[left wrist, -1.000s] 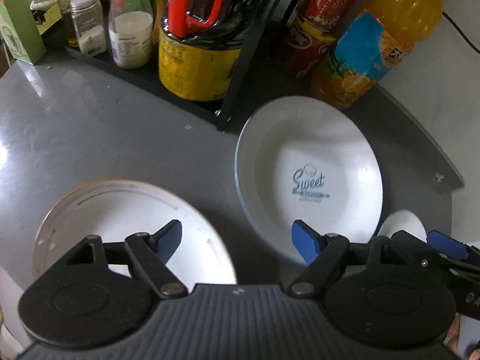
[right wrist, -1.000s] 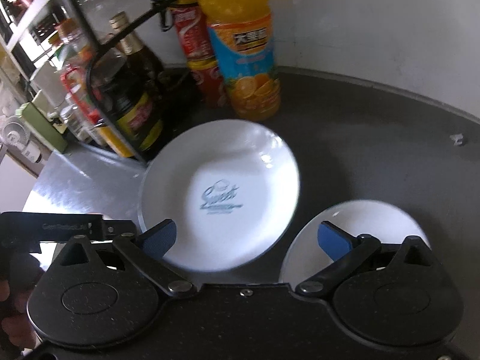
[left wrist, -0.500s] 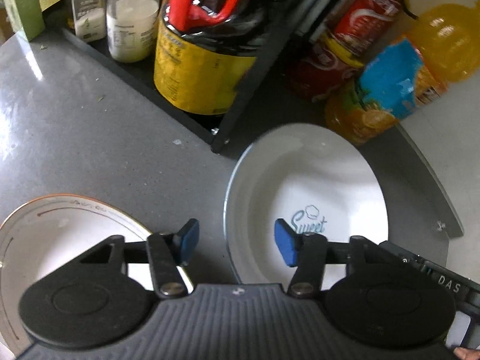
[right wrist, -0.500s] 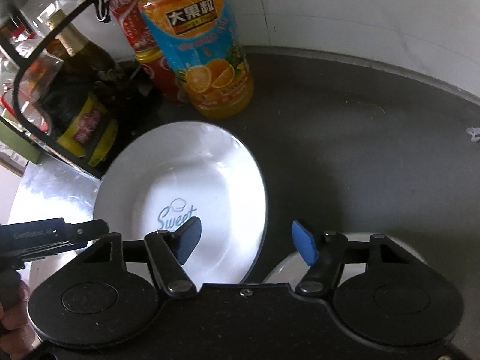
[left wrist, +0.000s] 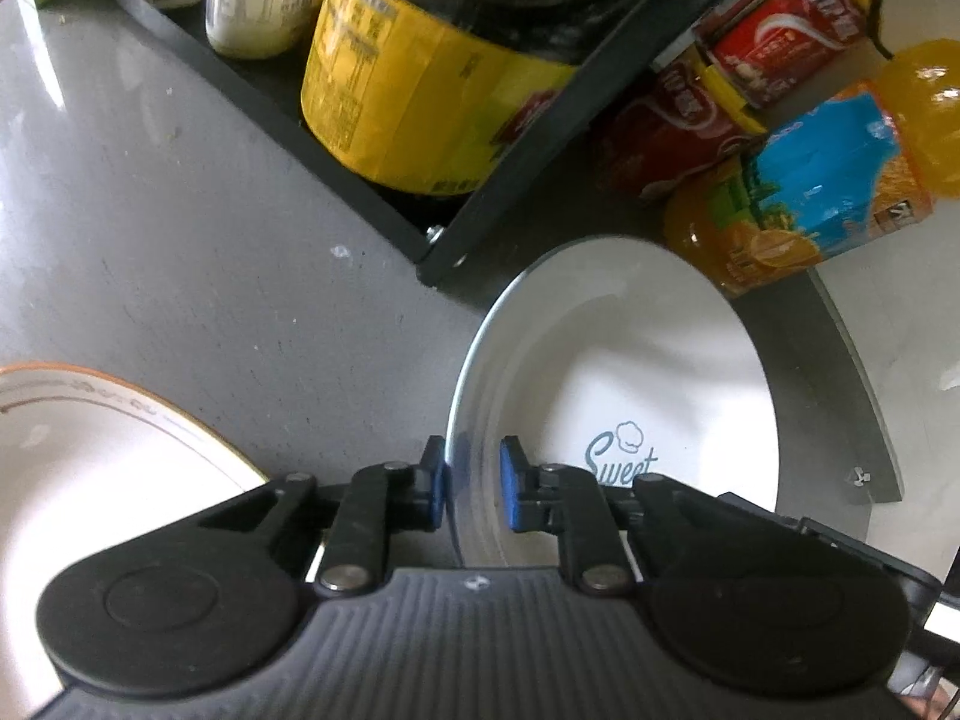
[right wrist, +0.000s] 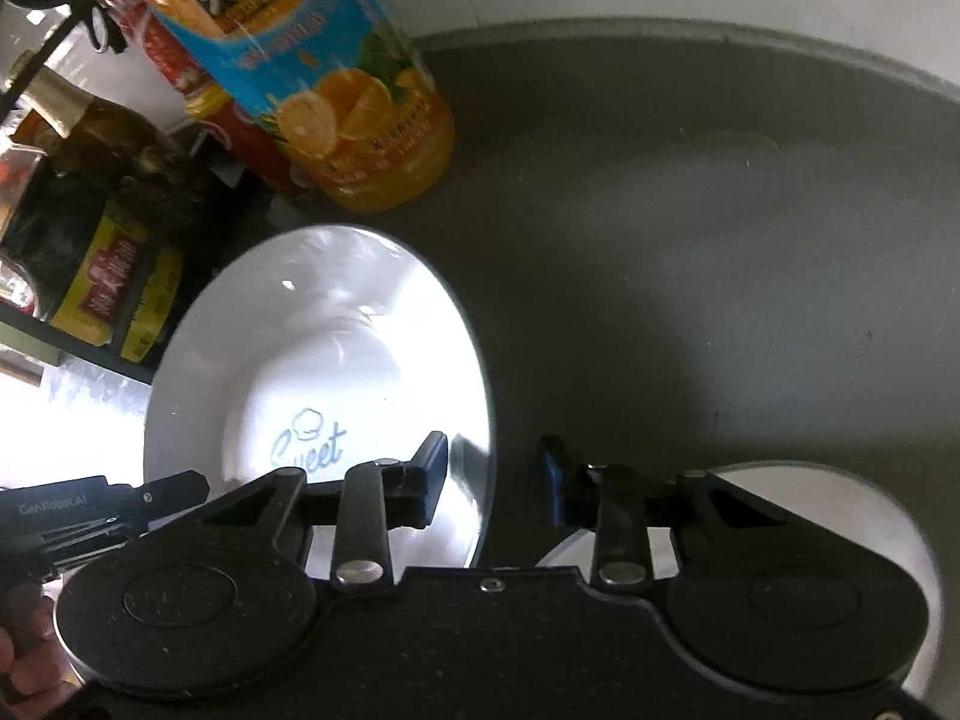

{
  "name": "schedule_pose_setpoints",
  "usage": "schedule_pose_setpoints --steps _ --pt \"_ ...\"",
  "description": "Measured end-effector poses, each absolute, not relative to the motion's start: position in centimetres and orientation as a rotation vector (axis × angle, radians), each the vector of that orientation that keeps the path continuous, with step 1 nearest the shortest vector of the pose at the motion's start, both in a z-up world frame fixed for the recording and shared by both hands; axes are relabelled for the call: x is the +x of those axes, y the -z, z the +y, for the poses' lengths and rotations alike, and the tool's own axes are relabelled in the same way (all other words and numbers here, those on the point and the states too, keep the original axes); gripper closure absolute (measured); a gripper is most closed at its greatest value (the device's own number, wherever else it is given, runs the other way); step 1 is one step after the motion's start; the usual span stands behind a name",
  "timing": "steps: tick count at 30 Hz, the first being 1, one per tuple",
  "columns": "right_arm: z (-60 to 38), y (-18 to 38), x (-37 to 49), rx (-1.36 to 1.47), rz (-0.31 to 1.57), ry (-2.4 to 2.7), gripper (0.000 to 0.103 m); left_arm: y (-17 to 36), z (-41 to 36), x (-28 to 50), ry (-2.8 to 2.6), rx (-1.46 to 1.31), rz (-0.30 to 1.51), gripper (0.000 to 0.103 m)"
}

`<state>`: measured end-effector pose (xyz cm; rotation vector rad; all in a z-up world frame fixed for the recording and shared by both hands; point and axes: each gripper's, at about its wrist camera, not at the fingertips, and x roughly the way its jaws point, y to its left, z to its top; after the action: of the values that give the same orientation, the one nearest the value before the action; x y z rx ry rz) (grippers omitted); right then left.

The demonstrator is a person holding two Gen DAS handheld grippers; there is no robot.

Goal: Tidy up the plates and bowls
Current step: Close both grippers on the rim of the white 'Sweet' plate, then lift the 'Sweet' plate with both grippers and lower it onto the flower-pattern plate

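A white deep plate printed "Sweet" [left wrist: 630, 372] [right wrist: 336, 348] lies on the dark grey counter [left wrist: 210, 300]. My left gripper [left wrist: 473, 477] straddles its left rim, with the blue pads pinched close on either side of the edge. My right gripper [right wrist: 492, 468] straddles the plate's right rim; its pads are narrowed but still stand apart from the edge. A gold-rimmed white plate [left wrist: 90, 480] sits at lower left in the left wrist view. Another white dish [right wrist: 870, 516] lies under the right gripper's body, partly hidden.
Just behind the plate stand an orange juice bottle [right wrist: 336, 90], red cans [left wrist: 750, 72] and a black wire rack [left wrist: 528, 180] holding a yellow-labelled bottle [left wrist: 408, 90] and jars. Open counter [right wrist: 720, 240] stretches to the right. A hand [right wrist: 18, 660] shows at the lower left.
Both grippers came forward and down onto the Sweet plate from opposite sides. Their fingers narrowed from wide open, the left closing onto the rim and the right stopping a little short.
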<state>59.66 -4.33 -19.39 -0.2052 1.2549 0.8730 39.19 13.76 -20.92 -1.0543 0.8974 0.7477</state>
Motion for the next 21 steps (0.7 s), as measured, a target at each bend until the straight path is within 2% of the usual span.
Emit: schedule_pose_setpoints --steps 2,5,14,21 --pt "-4.2 19.4 59.5 -0.219 1.238 -0.892 0.072 21.0 13.7 39.2 -0.744 -1.052 0.879 0.089" --pt "-4.0 19.5 59.5 -0.188 1.259 -0.919 0.085 21.0 13.8 39.0 -0.737 -1.052 0.870 0.090" --pt "-4.3 17.8 58.6 -0.180 1.205 -0.953 0.091 20.0 14.0 38.3 -0.693 -0.978 0.859 0.092" --pt "-5.2 15.6 57.3 -0.173 1.144 -0.963 0.091 18.1 14.4 37.2 -0.652 -0.965 0.844 0.094"
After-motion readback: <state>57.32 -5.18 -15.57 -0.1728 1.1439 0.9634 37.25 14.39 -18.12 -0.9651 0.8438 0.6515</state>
